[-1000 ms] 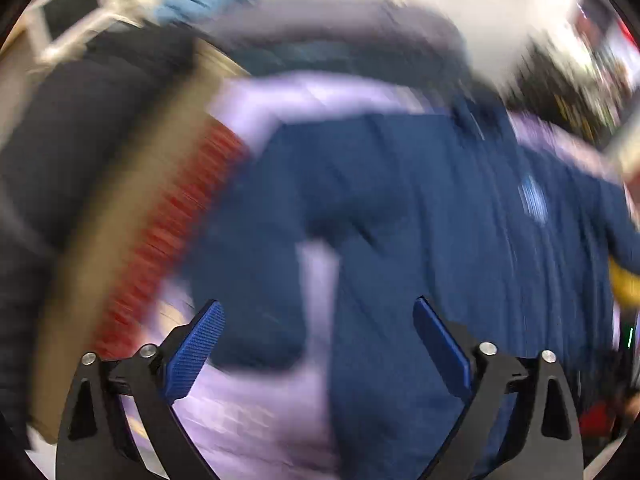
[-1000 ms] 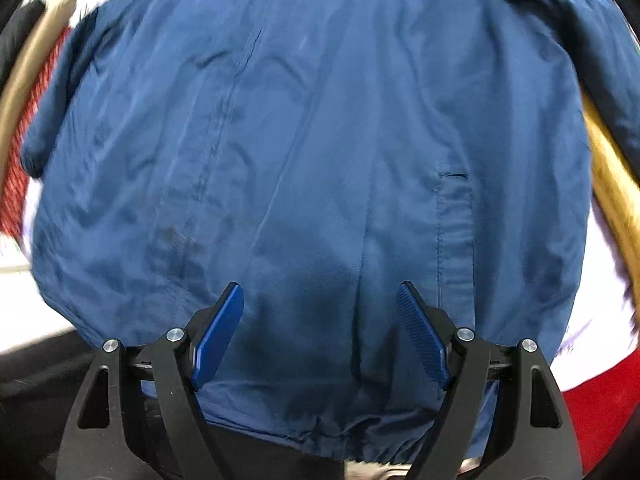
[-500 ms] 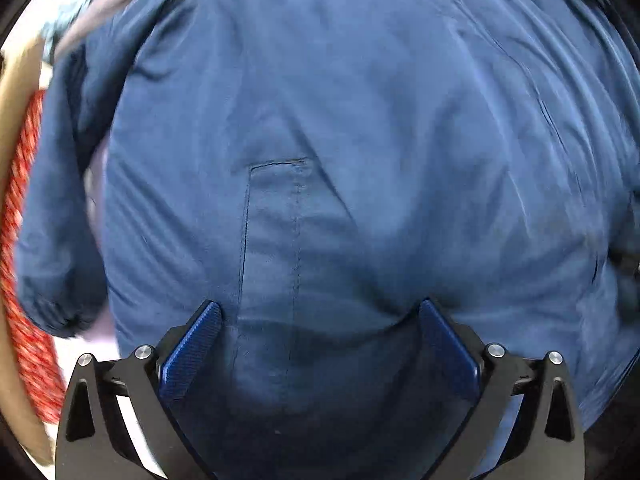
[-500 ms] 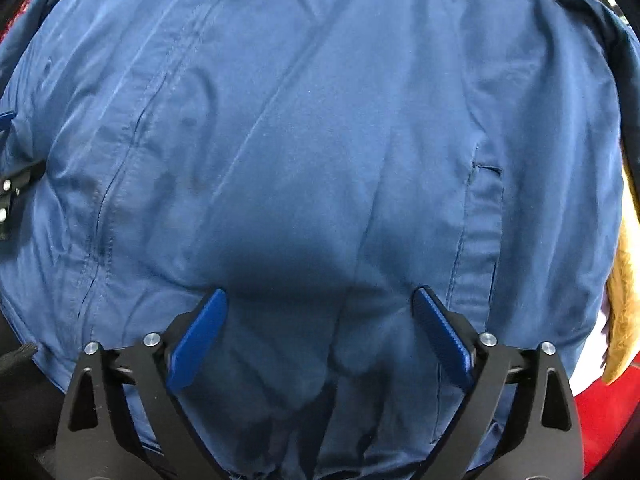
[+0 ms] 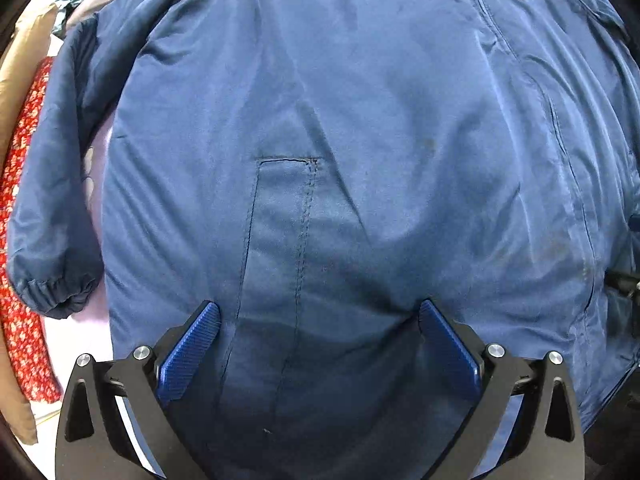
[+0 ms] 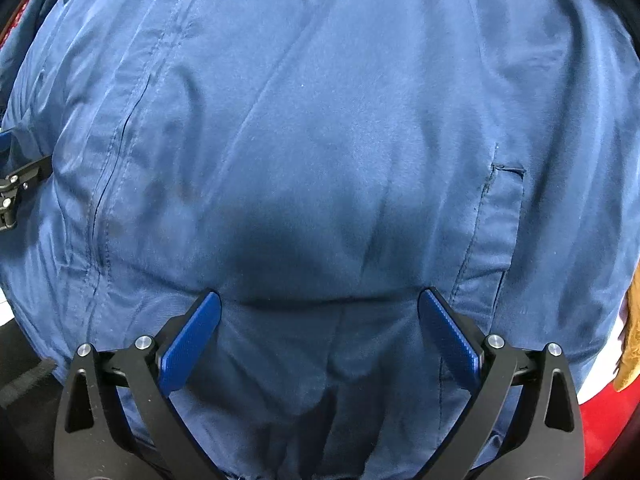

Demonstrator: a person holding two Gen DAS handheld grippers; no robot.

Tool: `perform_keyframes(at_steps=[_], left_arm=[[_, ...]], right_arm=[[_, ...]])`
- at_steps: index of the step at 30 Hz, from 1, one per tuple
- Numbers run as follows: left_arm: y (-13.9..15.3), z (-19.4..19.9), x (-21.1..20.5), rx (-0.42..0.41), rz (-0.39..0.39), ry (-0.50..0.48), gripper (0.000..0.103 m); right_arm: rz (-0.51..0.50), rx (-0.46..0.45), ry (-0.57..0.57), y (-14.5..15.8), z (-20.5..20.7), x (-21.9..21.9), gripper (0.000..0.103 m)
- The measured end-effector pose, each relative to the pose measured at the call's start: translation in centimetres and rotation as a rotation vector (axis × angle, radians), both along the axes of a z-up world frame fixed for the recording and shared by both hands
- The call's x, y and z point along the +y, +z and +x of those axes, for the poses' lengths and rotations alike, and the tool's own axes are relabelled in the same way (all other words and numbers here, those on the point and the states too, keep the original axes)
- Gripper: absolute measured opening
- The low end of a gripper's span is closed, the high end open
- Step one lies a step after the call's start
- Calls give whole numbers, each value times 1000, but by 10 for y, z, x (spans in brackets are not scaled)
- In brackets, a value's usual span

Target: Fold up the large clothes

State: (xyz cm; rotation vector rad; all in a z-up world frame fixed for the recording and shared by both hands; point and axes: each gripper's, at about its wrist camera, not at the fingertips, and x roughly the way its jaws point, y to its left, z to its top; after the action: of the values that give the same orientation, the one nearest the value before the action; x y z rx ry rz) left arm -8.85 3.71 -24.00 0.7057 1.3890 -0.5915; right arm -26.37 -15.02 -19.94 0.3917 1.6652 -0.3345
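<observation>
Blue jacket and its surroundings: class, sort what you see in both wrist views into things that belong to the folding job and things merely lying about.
Belongs to the job:
- blue jacket, spread flat
- left gripper, jaws wide, over its hem
- right gripper, jaws wide, fabric between them

Just lying about:
- red floral cloth
- tan fabric
- red cloth

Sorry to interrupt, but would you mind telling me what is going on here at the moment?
A person is working on a navy blue jacket that lies spread out front side up, holding a two-finger gripper in each hand. The left gripper is over the lower part beside a pocket, the right gripper over the lower part on the other side of the front zip. Both point down at the fabric with jaws wide open, so nothing is gripped and no fold is made yet.
</observation>
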Motion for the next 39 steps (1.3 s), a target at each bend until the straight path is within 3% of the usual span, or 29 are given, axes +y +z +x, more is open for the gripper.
perform_keyframes(at_steps=[3, 6, 11, 15, 21, 28, 34, 37, 39], left_arm=[[20, -2, -9, -45, -18, 23, 96], [31, -3, -12, -78, -46, 48, 96], [45, 2, -14, -115, -35, 39, 96], [54, 7, -23, -120, -37, 63, 96], [63, 1, -32, -116, -23, 77, 96], [72, -12, -46, -132, -24, 76, 96], [80, -35, -63, -128, -12, 70, 96], [80, -45, -70, -130, 5, 57, 96], [79, -51, -74, -126, 16, 54, 96]], right_arm=[[-39, -140, -76, 28, -3, -24, 98], [-100, -249, -250, 60, -23, -75, 98], [-183, -357, -524, 95, -68, -160, 98], [-263, -440, -673, 128, -104, -204, 98], [-361, -460, -822, 147, -153, -251, 97], [-431, -491, -1092, 164, -231, -307, 96], [-381, -526, -1256, 151, -273, -338, 82], [-380, -542, -1260, 150, -280, -347, 78], [-395, -538, -1244, 155, -286, -347, 68]])
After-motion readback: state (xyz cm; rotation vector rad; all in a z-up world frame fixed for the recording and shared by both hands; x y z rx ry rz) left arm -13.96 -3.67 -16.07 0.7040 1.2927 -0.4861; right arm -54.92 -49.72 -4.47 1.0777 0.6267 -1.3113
